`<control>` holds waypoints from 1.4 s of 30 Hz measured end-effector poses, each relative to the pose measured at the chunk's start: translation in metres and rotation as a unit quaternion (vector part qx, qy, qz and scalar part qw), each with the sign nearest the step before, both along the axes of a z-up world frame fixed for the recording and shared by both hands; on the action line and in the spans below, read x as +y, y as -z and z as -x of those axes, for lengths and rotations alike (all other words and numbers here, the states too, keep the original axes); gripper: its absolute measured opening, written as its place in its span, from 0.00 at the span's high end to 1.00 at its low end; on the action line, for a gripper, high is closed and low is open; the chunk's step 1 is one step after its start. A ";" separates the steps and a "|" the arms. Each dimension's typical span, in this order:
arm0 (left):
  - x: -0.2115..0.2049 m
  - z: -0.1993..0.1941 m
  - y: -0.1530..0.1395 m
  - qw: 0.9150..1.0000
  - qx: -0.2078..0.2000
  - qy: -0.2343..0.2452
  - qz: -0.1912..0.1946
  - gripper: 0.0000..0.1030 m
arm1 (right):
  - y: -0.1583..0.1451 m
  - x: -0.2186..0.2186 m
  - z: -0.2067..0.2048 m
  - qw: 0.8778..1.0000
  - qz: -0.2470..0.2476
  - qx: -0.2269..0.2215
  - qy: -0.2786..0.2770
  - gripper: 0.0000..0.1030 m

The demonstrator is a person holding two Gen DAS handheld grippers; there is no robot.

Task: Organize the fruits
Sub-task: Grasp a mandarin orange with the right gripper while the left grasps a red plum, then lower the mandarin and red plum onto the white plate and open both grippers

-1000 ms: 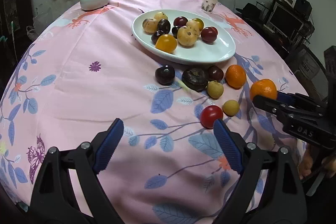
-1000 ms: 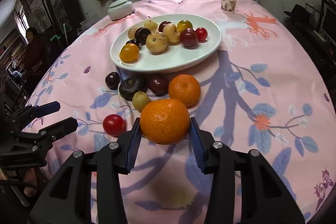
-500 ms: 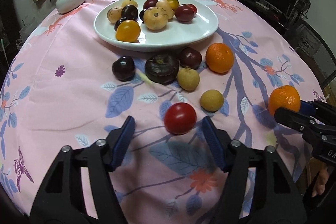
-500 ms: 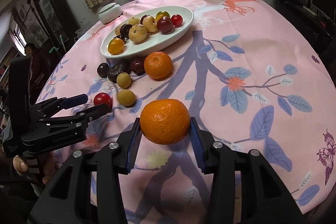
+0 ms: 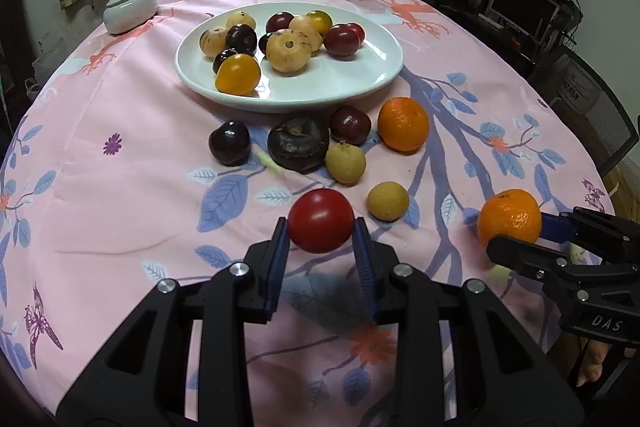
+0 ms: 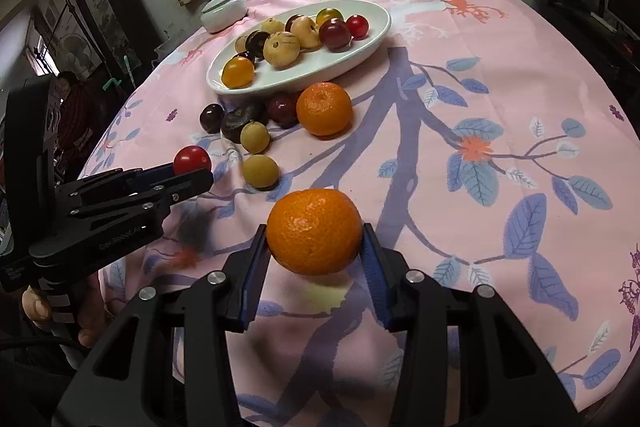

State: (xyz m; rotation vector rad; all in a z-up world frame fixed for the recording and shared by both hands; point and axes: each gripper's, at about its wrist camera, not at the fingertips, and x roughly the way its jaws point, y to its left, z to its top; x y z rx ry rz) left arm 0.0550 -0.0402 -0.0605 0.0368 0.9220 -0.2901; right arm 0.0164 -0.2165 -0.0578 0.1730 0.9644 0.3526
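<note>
The tomato sits between the left gripper jaws, which are closing on its sides. It is small, smooth, light and soft, so squeeze gently at the widest part. The right gripper jaws pinch the orange, which is firmer and bumpy. The plate is far ahead.

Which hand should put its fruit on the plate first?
Probably the right. The right gripper already holds its orange clear of the cloth. The left gripper is just closing on the red tomato. Both are similarly far from the plate.
</note>
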 end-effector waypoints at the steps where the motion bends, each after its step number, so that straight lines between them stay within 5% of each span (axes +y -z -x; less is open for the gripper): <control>1: 0.001 0.000 0.000 1.000 0.000 0.001 0.001 0.69 | 0.000 0.001 0.000 1.000 0.001 0.001 -0.001 0.56; 19: 0.028 -0.023 -0.030 1.000 -0.017 -0.010 -0.001 0.68 | -0.031 0.032 -0.041 0.997 0.061 -0.032 -0.037 0.56; 32: 0.029 -0.149 -0.079 0.999 -0.032 -0.018 -0.006 0.68 | -0.058 0.055 -0.145 0.995 0.081 -0.035 -0.051 0.56; 42: 0.016 -0.230 -0.047 0.999 0.025 -0.037 0.004 0.68 | -0.032 0.068 -0.201 0.994 0.096 -0.022 -0.047 0.56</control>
